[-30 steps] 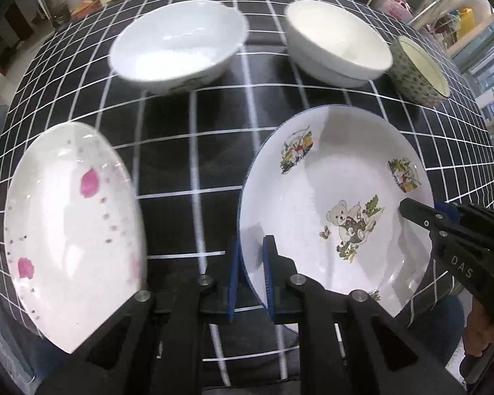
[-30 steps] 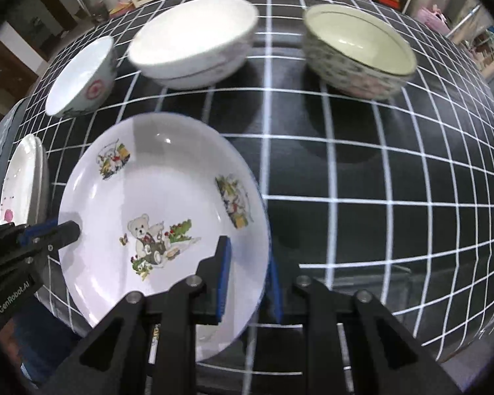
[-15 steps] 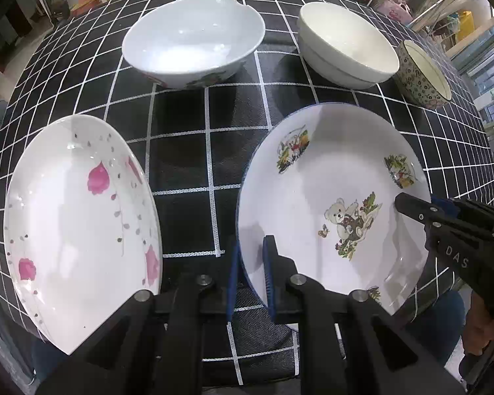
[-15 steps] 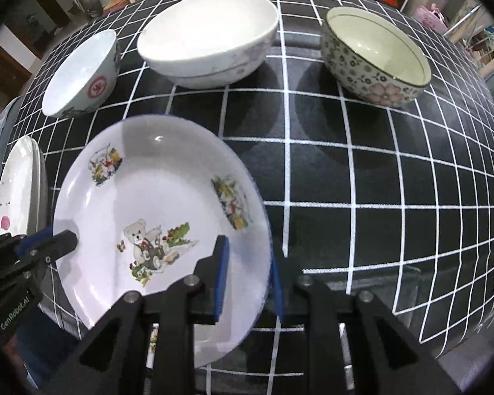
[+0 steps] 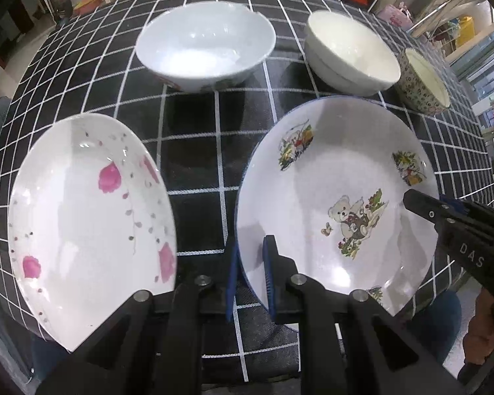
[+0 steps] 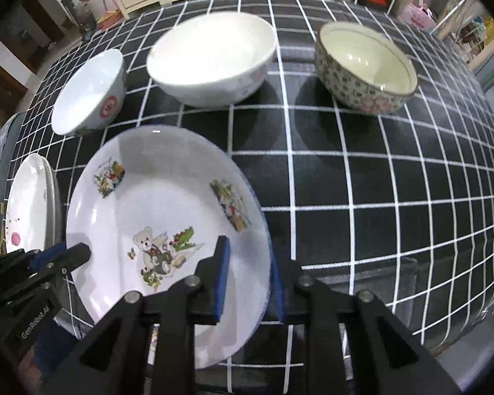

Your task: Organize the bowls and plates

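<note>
Nearest to the person, both grippers held the same bear plate (image 5: pixel 332 197) by opposite edges. The left gripper (image 5: pixel 250 276) had its jaws almost closed, pinching the thin left rim of the plate between the blue pads. The right gripper (image 6: pixel 248 279) stood a little wider, and its pads pressed on the right rim, where the wall of the plate is thicker. In my judgement two grips were used because the plate is wide and smooth, so one pinch at the edge could let it tip or slip. The plate seemed raised a little above the checked tablecloth (image 6: pixel 378 197), because a shadow lay under it, but I could not tell this surely.

Just to the left of it, at the near left edge of the table, the flower plate (image 5: pixel 82 217) lay apart from the bear plate. It was probably the place for stacking, since plates belong together.

Farther away three bowls stood in a row: the small white bowl (image 6: pixel 89 95) at the left, the large white bowl (image 6: pixel 210 59) in the middle, and the patterned bowl (image 6: pixel 365 65) at the right, all upright and not touching. They still waited to be sorted.
</note>
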Tool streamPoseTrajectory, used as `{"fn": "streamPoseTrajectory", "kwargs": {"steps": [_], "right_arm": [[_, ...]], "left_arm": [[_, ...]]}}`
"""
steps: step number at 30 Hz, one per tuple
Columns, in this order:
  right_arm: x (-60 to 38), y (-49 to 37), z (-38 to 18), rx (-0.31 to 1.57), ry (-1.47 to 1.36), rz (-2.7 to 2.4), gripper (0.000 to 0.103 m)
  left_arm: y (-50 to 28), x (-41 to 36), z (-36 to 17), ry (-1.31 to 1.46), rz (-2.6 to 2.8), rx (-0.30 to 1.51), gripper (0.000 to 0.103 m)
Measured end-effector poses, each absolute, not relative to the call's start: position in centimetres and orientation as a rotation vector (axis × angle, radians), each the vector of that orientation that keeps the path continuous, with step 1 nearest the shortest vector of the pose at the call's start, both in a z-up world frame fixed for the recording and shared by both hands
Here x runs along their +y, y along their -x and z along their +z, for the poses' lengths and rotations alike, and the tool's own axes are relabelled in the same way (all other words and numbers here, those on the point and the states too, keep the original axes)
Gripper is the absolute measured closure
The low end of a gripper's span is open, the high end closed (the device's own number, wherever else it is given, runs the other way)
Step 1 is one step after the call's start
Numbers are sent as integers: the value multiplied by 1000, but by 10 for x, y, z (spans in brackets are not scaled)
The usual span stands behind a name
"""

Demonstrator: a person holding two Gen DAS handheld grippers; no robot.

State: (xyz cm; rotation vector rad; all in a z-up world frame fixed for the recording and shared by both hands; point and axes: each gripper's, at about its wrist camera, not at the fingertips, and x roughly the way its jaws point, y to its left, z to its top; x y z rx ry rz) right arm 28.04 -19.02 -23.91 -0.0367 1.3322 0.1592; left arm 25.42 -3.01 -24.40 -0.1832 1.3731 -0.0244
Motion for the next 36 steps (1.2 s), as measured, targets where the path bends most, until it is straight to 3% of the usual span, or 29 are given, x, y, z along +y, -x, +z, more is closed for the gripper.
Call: {"fn": "streamPoseTrajectory", "kwargs": {"steps": [9,19,36], "right_arm": [[-178,-282,-209,1307,-2,179,75],[-102,-284,-209,1277,31,268,75],[27,-275,-243,1340,141,365,75]], "left_arm": [[-252,-13,-207,171,-14,1311,90],[-233,50,-181,183,75,1273,90],[-193,157,-195,223,230,1296,90]]}}
